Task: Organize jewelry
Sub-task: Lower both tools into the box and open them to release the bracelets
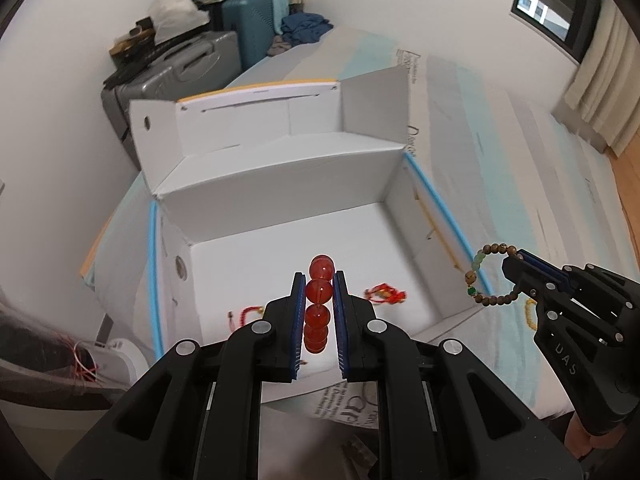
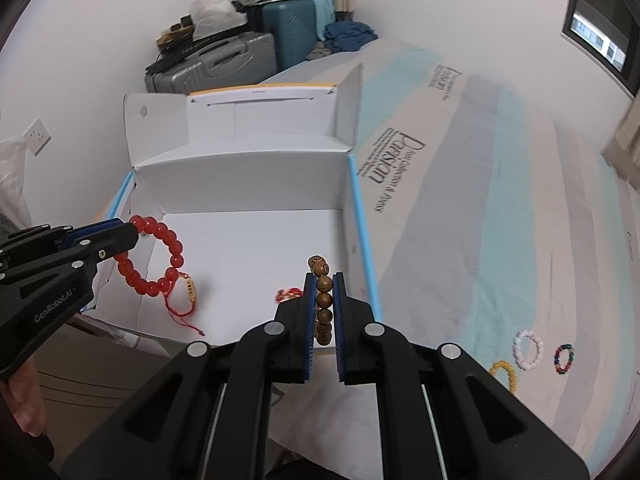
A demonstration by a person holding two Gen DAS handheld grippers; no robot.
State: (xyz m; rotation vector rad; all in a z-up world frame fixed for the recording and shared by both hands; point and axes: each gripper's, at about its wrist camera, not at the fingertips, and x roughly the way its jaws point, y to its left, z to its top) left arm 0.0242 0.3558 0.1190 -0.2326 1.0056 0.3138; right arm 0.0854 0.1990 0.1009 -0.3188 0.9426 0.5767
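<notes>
1. The left gripper (image 1: 319, 300) points steeply down over the near edge of the white cardboard box (image 1: 280, 184), clenched on a red bead bracelet (image 1: 319, 292) whose beads stack edge-on between its blue pads. In the right wrist view that bracelet hangs as an open ring from the gripper's tip, above the box's left side.
2. The right gripper (image 2: 323, 304) tilts down likewise, clenched on a wooden bead bracelet (image 2: 323, 300); from the left wrist view that bracelet, with a few green beads, dangles just outside the box's right wall, above the bed.
3. A hand (image 2: 24, 404) grips the left tool's handle at the lower left of the right wrist view. That tool's side reads "GenRobot.AI".
4. On the box floor lie a red cord bracelet with a pale charm (image 2: 186, 300) and a red knotted piece (image 1: 386, 294), apart from each other.
5. On the bed (image 2: 480, 240), right of the box, rest a yellow bead bracelet (image 2: 505, 372), a pale pink one (image 2: 528, 350) and a multicoloured one (image 2: 563, 359), near each other.
6. The mattress cover carries the printed word "Parisian"; the smaller lines beside it are unreadable.
7. The box's flaps stand open at its far side, its rims edged in blue.
8. Beyond, against the wall, a grey suitcase (image 1: 176, 72) and a teal suitcase (image 1: 252, 28) stand piled with clothes.
</notes>
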